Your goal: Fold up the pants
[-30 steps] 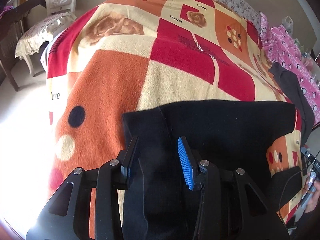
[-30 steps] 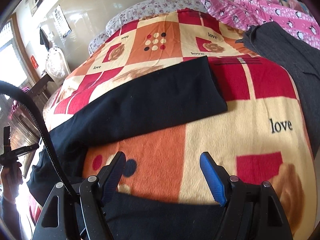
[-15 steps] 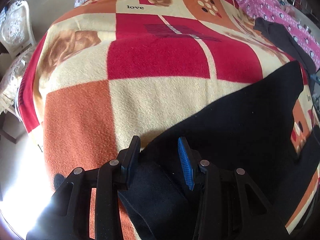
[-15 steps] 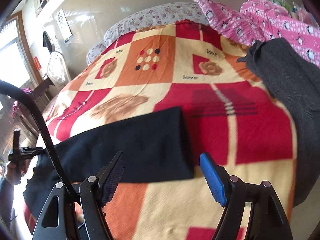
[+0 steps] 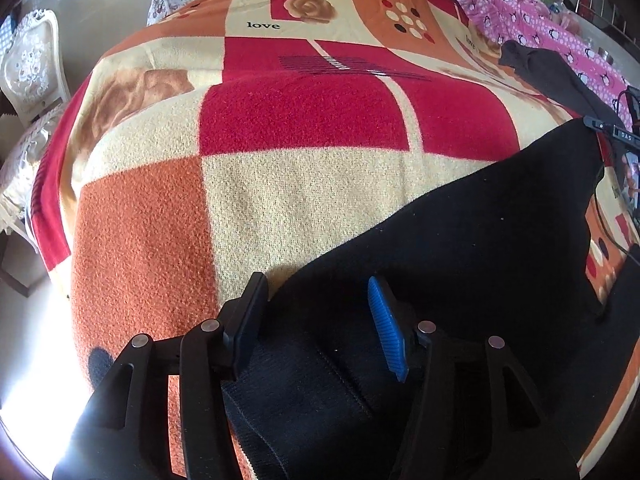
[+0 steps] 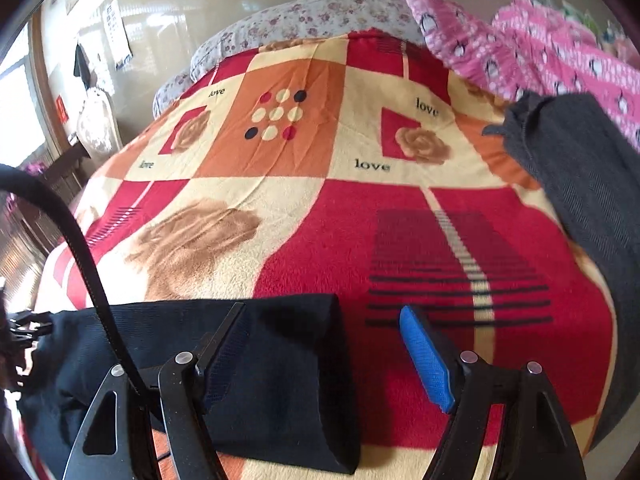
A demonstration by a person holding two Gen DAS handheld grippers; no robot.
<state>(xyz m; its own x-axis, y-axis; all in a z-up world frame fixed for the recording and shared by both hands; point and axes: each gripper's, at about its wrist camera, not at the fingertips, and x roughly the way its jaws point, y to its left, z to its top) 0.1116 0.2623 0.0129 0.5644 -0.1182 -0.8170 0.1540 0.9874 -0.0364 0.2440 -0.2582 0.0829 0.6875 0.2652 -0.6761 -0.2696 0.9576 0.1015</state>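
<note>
Black pants (image 5: pixel 480 248) lie stretched across a red, orange and cream blanket (image 5: pixel 280 184) on a bed. My left gripper (image 5: pixel 314 292) hovers over the ribbed waistband end. Its jaws are opening, with the cloth lying between them and the pads off it. In the right wrist view the folded leg end of the pants (image 6: pixel 280 380) lies under my right gripper (image 6: pixel 320 320). That gripper stands open, its black finger over the cloth and its blue finger over the bare blanket (image 6: pixel 320 240).
A dark grey garment (image 6: pixel 580 200) lies on the right side of the bed, beside pink penguin-print bedding (image 6: pixel 520 52). A floral pillow (image 6: pixel 300 28) sits at the head. A white chair (image 5: pixel 28 68) stands left of the bed. A black cable (image 6: pixel 80 240) arcs past my right gripper.
My left gripper rolled and dropped towards the waistband, then its jaws widened off the cloth. My right gripper travelled along the leg to its end, still open.
</note>
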